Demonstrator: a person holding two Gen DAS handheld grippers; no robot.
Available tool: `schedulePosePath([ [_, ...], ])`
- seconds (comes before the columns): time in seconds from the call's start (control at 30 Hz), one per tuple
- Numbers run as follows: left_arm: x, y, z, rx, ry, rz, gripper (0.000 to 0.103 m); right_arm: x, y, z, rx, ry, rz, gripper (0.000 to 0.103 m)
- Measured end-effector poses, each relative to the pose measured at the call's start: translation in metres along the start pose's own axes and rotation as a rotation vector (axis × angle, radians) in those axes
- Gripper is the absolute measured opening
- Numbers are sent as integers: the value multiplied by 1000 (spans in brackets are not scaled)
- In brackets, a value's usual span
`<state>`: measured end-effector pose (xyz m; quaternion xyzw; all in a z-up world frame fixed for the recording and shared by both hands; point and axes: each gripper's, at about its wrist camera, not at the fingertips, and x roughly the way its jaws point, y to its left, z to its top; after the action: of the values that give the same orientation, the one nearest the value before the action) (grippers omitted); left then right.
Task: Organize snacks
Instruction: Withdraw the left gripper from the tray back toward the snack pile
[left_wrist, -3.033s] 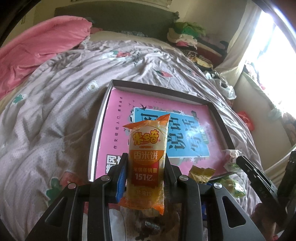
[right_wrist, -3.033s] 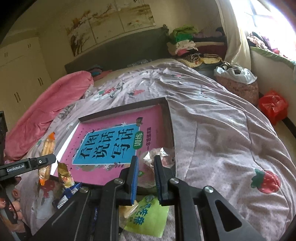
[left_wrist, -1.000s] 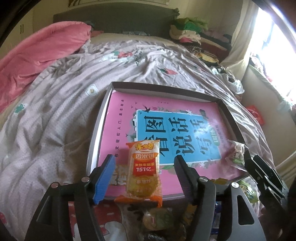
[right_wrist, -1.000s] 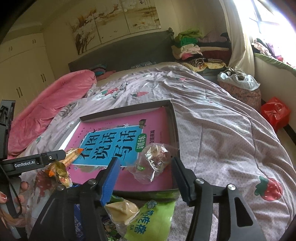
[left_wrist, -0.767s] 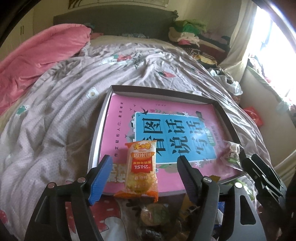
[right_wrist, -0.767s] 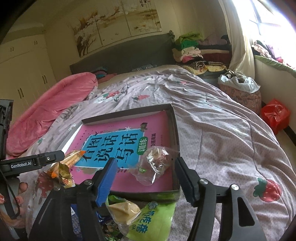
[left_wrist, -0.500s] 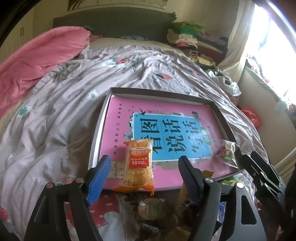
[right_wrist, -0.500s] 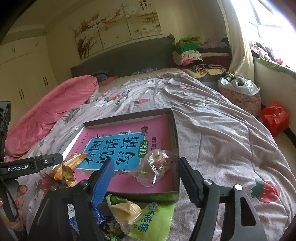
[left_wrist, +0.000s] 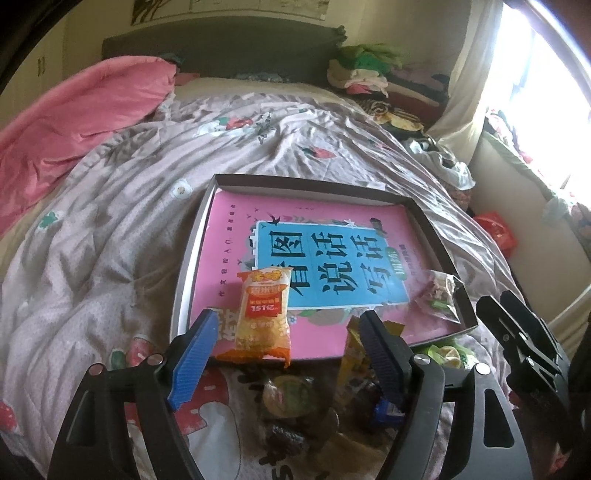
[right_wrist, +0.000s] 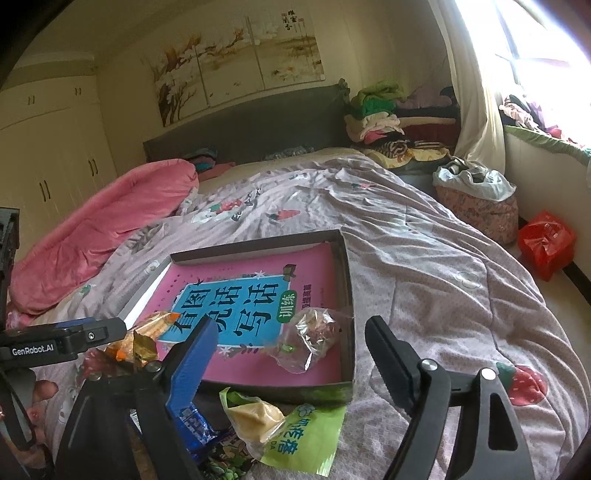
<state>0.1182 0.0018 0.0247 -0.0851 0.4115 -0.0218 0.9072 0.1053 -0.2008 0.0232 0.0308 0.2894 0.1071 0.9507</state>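
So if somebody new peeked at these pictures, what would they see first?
Probably the big pink book with the bright blue label, lying inside a shallow dark tray in the middle of the bed. An orange rice cracker packet leans over the tray's near edge, and a clear crinkly snack bag sits in its near right corner. More snacks are piled just in front of the tray.

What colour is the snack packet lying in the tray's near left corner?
Orange and yellow, with a red label: the rice cracker packet, clearest in the left wrist view.
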Motion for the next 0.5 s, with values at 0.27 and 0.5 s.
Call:
schedulePosePath([
  [0.27,-10,-3,-4,11,-2,-13,80,-11,2,1,-6,-14,-1,84],
  [0.5,-20,-7,-9,20,-10,-20,80,-20,4,3,-6,-22,-3,87],
])
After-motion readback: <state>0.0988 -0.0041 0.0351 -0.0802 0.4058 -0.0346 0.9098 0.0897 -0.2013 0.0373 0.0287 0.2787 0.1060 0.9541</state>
